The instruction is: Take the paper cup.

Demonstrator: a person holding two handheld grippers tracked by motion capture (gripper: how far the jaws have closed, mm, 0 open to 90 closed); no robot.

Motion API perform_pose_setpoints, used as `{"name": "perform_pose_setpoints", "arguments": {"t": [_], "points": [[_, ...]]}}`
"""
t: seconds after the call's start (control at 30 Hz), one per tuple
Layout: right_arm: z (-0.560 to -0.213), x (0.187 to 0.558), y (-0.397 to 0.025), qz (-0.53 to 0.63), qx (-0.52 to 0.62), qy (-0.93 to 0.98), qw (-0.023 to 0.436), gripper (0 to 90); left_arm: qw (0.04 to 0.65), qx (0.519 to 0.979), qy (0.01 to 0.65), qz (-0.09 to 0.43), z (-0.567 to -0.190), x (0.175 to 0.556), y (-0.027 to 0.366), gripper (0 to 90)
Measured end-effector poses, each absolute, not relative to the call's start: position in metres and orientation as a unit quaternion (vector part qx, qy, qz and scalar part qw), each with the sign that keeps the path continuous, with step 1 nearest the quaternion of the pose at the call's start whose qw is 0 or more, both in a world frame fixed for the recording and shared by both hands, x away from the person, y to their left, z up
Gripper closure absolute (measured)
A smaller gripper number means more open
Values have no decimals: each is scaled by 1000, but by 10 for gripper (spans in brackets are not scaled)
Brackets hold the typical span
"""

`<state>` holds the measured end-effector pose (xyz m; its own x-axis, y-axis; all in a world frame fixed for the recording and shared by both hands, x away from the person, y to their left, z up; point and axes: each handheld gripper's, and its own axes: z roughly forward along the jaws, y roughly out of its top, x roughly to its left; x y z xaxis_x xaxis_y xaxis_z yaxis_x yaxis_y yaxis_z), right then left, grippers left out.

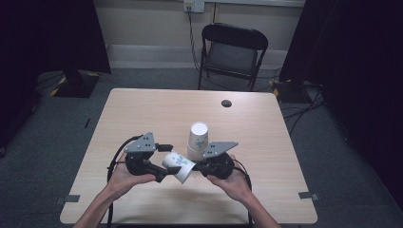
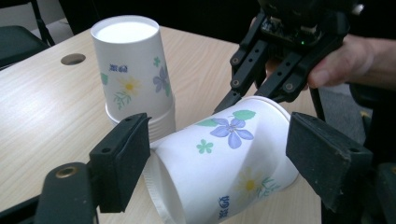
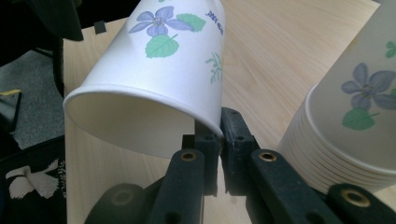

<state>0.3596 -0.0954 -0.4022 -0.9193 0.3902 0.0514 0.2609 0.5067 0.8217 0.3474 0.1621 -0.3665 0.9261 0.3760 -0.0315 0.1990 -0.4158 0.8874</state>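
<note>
A stack of flower-printed paper cups (image 1: 198,138) (image 2: 133,74) (image 3: 355,116) stands upside down near the table's middle. In front of it a single paper cup (image 1: 178,165) (image 2: 224,158) (image 3: 159,60) is held tilted on its side above the table. My right gripper (image 1: 194,167) (image 3: 219,135) (image 2: 247,95) is shut on that cup's open rim, one jaw inside and one outside. My left gripper (image 1: 166,164) (image 2: 224,163) is open, its jaws standing wide on either side of the cup's narrow end. The left-hand jaw is close against the cup wall and the other stands off it.
The wooden table (image 1: 142,114) has a round cable hole (image 1: 226,103) (image 2: 73,59) at the back. A black folding chair (image 1: 233,50) stands behind the far edge. Cables (image 1: 294,114) lie on the grey floor, and dark curtains hang on both sides.
</note>
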Motion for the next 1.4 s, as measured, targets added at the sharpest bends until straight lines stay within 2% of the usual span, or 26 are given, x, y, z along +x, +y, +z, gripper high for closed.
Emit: {"name": "perform_pose_setpoints", "arguments": {"t": [0.23,0.43,0.7,1.4], "points": [[-404,364,-94,439,178,879,56,866,488,855,146,97,-368,347,162,224],[-405,367,-89,422,164,891,39,866,472,871,111,85,-373,345,157,243],[-406,369,-86,408,158,899,24,872,426,897,67,96,-385,341,151,253],[-405,376,-82,401,177,899,11,877,361,921,32,144,-401,330,126,171]]}}
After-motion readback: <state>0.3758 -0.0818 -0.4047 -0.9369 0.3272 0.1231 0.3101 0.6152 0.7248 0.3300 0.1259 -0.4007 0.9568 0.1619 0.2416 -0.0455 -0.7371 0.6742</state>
